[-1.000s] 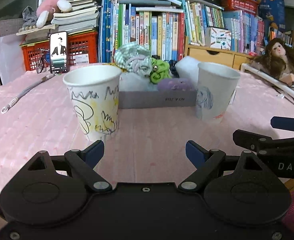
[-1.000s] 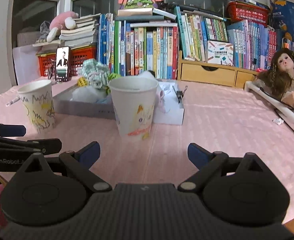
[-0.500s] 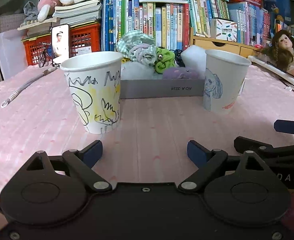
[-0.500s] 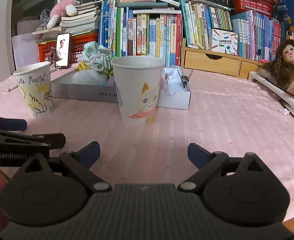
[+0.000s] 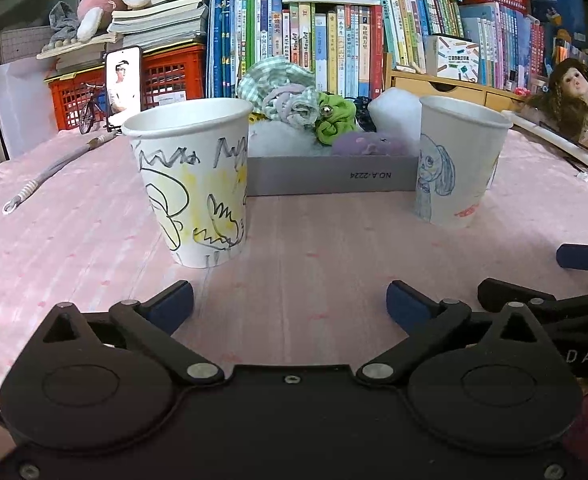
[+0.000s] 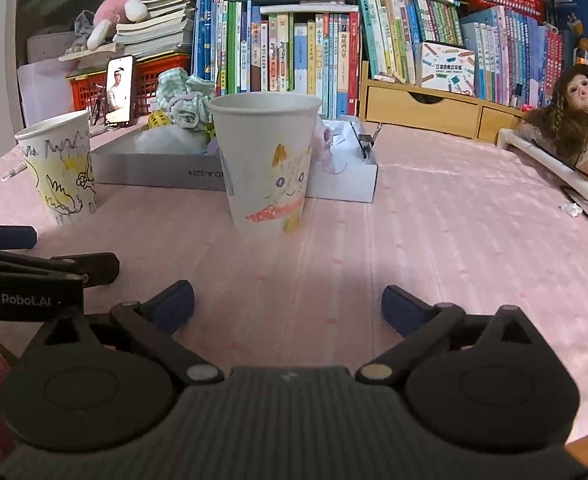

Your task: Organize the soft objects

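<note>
1. Cable [image 5: 49, 172] lay on the pink cloth [image 5: 314, 248] at far left, its looped end nearest the table edge.
2. Behind it a phone [image 5: 122, 86] stood upright against a red crate [image 5: 165, 76], its screen lit.
3. Left cup [image 5: 191, 178] (yellow scribbles, black outlines) stood upright on the cloth, just ahead of the left gripper's [image 5: 289, 304] left finger and apart from it.
4. That gripper's jaws were spread wide and held nothing.
5. Grey box [image 5: 330, 178] sat behind and between the two cups; in it were piled the soft things: a checked scrunchie [image 5: 281, 88] on top, a green scrunchie [image 5: 334, 120] beside it, a purple one [image 5: 374, 146] at the front wall, and white fluff [image 5: 394, 112] at the right.
6. Right cup [image 6: 267, 168] (a cat drawn on it) stood upright in front of the box, straight ahead of the right gripper [image 6: 287, 304].
7. That gripper was likewise wide open and empty, low over the cloth, with the left gripper just beside it.
8. Binder clip [image 6: 368, 142] rested in the box's right end.
9. Doll [image 6: 574, 120] lay at far right, beside a white tube [image 6: 554, 166].
</note>
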A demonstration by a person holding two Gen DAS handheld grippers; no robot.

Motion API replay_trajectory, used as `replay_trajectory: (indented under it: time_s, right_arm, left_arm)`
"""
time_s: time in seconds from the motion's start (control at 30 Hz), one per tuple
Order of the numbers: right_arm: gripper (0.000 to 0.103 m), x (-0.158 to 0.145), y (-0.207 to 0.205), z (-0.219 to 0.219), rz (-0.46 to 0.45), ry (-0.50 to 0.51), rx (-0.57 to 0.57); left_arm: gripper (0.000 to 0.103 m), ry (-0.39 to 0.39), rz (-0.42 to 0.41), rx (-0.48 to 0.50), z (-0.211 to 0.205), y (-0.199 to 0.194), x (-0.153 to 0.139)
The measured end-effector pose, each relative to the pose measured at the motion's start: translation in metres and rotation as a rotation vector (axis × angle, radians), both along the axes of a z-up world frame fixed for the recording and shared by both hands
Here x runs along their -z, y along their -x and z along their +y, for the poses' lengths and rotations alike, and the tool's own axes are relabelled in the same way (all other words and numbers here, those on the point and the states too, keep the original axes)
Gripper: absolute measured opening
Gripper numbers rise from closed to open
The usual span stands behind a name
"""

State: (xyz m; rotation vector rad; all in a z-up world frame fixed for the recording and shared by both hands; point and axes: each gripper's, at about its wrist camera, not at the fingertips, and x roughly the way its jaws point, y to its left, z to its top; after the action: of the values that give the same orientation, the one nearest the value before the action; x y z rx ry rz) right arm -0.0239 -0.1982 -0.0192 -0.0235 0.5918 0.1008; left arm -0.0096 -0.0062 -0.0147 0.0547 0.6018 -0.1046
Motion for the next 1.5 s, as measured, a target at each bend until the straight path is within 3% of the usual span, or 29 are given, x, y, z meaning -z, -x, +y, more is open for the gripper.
replay_trajectory:
  time_s: [1.5]
  right_arm:
    - [0.103,-0.0004,-0.0007,-0.0005,0.008,-0.004,-0.012]
  left_arm:
    - [0.103,0.0,0.007,-0.003,-0.0006,-0.0008,0.0002]
